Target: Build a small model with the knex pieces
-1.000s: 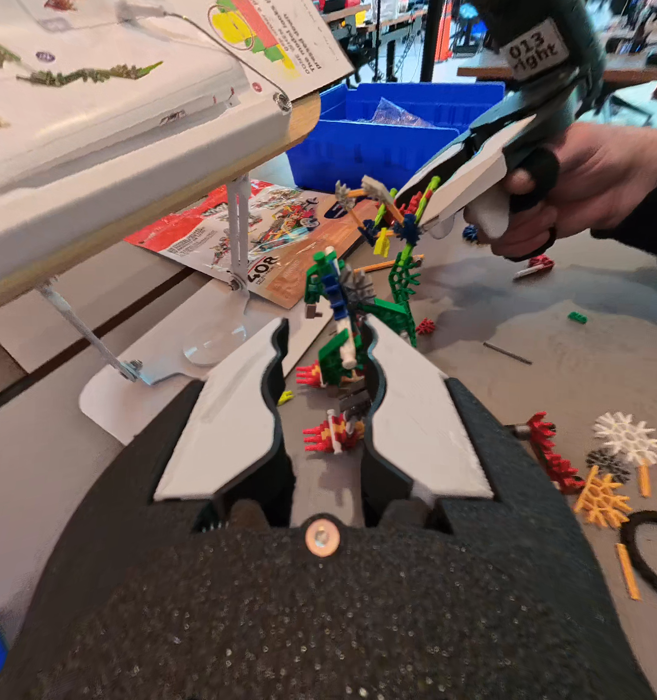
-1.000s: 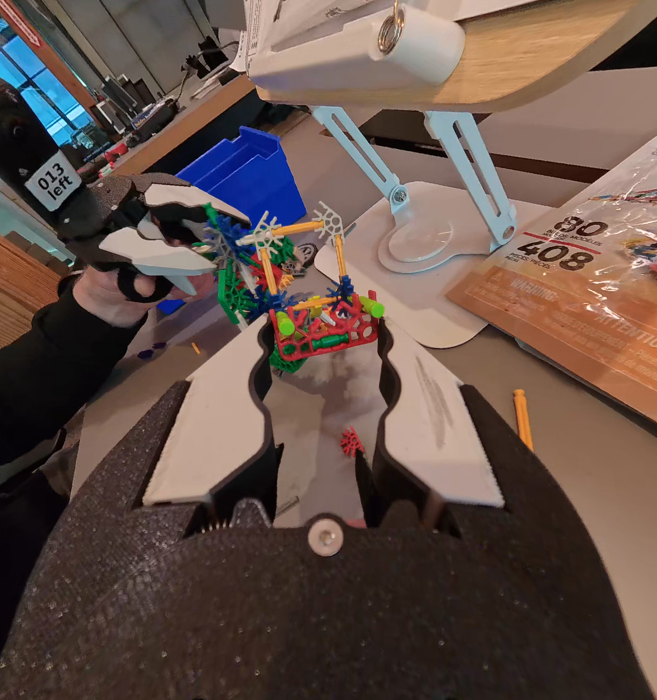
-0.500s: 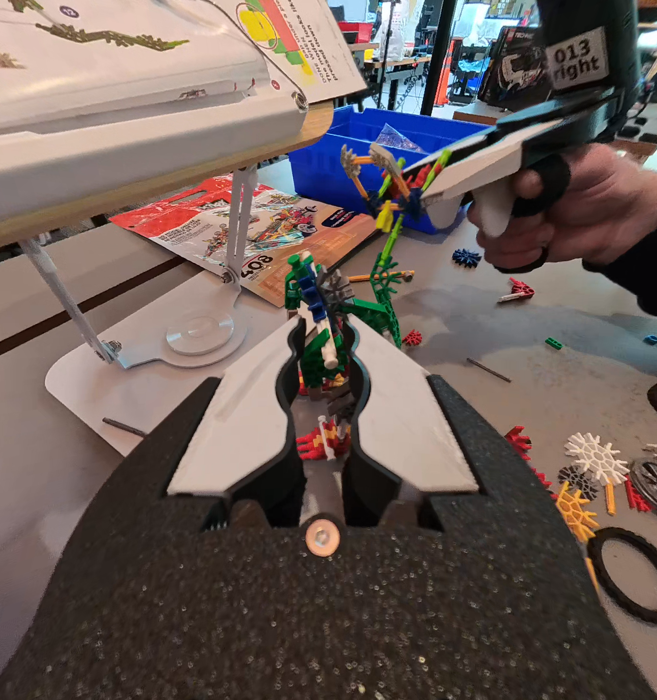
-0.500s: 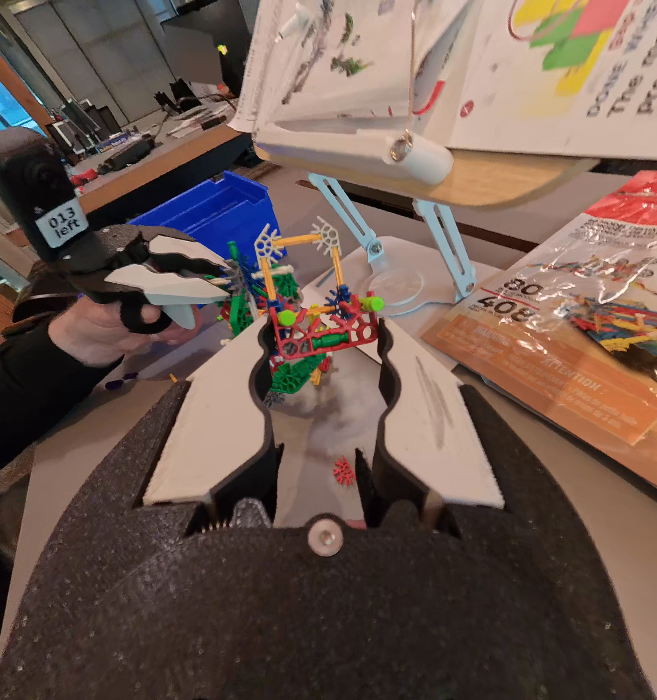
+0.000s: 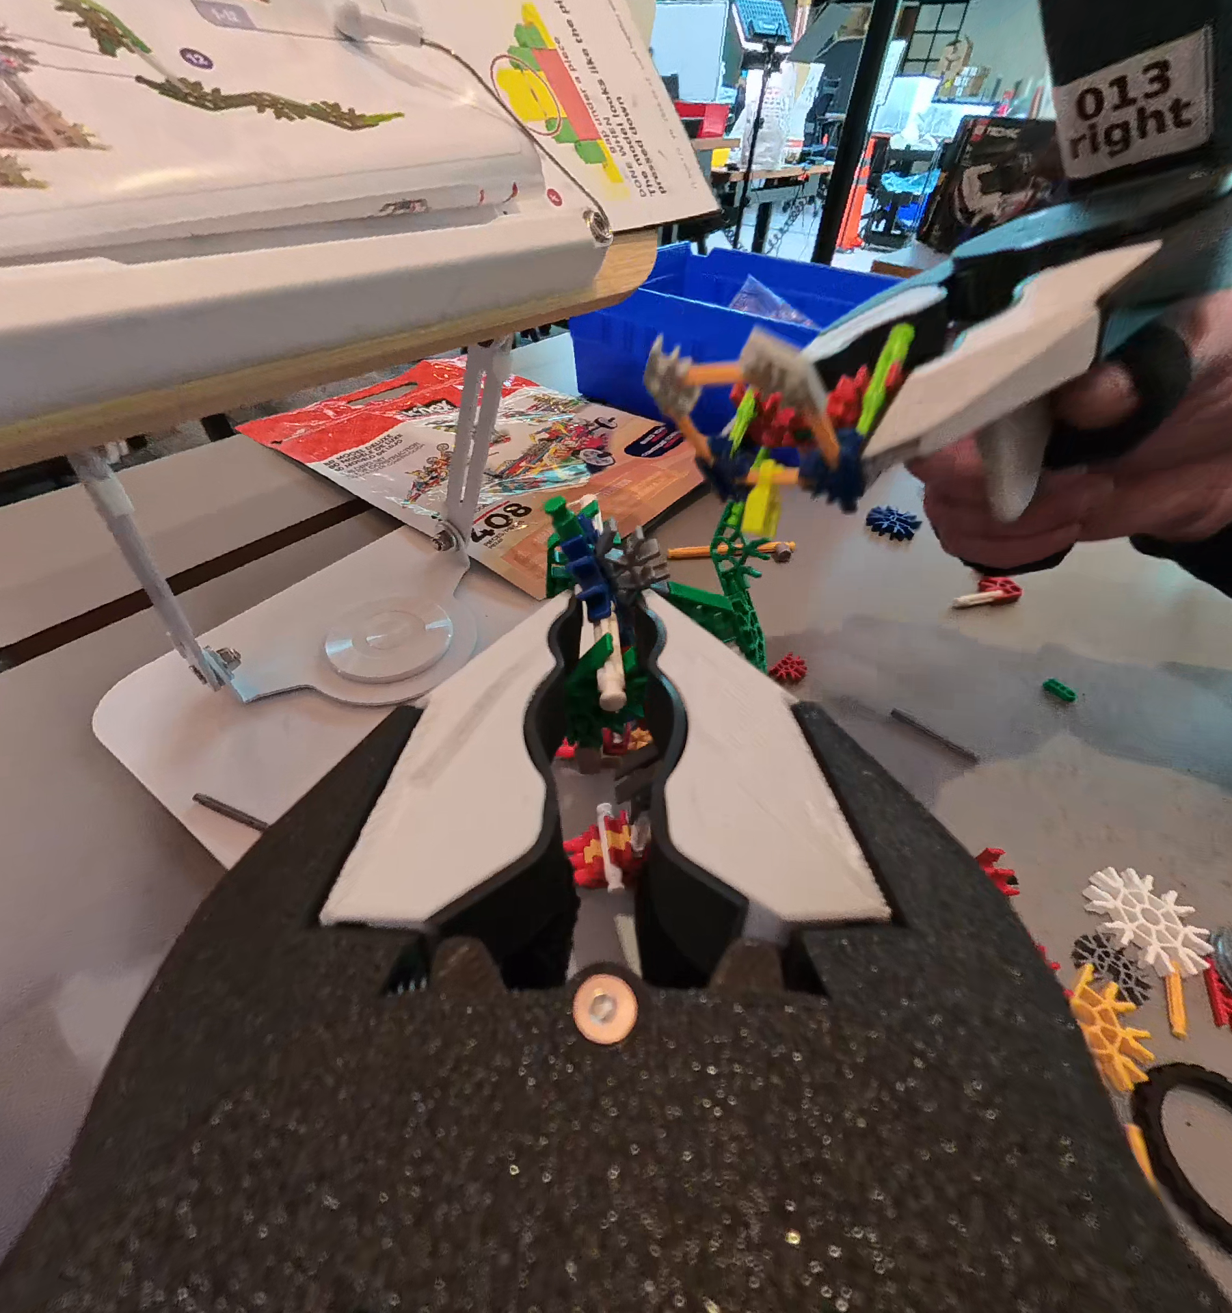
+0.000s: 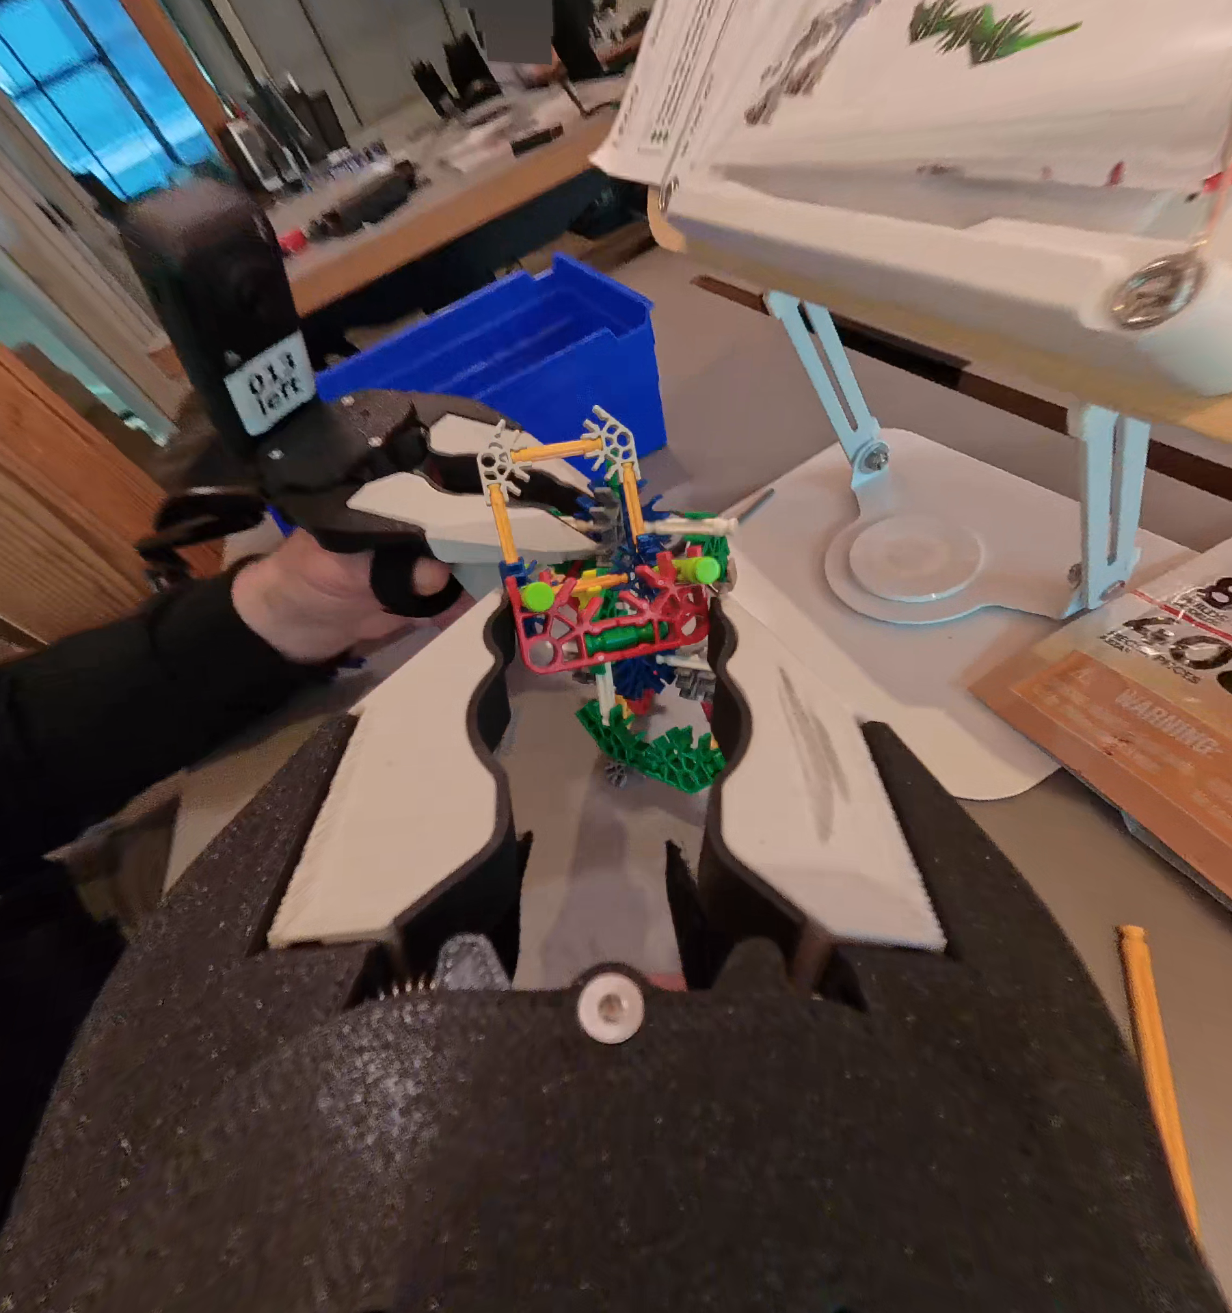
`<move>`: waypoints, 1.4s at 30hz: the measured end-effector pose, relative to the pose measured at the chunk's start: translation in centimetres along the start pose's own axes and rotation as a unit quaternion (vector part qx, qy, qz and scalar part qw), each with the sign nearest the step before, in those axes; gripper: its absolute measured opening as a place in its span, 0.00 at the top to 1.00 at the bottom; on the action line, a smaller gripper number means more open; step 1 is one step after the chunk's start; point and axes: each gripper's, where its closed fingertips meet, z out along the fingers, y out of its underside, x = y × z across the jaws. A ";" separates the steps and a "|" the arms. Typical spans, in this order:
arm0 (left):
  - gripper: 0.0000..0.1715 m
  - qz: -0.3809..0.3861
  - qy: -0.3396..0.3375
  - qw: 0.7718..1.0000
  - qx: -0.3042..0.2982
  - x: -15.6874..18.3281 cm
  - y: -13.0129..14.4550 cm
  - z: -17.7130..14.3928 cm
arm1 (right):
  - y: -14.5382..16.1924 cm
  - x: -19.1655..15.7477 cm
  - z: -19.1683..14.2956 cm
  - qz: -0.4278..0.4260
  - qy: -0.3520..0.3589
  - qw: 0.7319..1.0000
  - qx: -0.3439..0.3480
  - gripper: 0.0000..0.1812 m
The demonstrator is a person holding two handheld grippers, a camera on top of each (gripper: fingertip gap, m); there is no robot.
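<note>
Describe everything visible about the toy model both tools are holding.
The model is a plastic rod-and-connector build: red lattice panel, lime pegs, blue and grey connectors, a yellow-rod arch with white connectors, green lattice at the bottom. The right tool clamps the red panel; the left tool grips its blue-green side. It is held above the table.

Toy model (image 6: 617, 625) sits between both claws, before the bin (image 6: 528, 362), left of the stand (image 6: 904, 561).

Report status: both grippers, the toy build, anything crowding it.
Left gripper shut on green-blue section. Right gripper shut on red panel. Tilted book stand overhangs close above.
</note>
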 end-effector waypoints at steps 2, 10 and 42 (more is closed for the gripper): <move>0.93 -0.009 0.004 1.000 0.003 0.0 0.0 0.0 | 0.5 0.0 0.8 -0.022 0.030 0.999 -0.012 0.71; 0.96 -0.030 -0.003 0.999 0.012 -0.3 -0.3 -0.4 | 1.3 -1.6 -0.3 -0.037 0.038 0.998 -0.029 0.71; 0.89 -0.036 0.090 0.995 0.031 1.8 -1.5 -1.5 | 4.5 0.7 3.7 -0.210 0.105 0.940 -0.249 0.97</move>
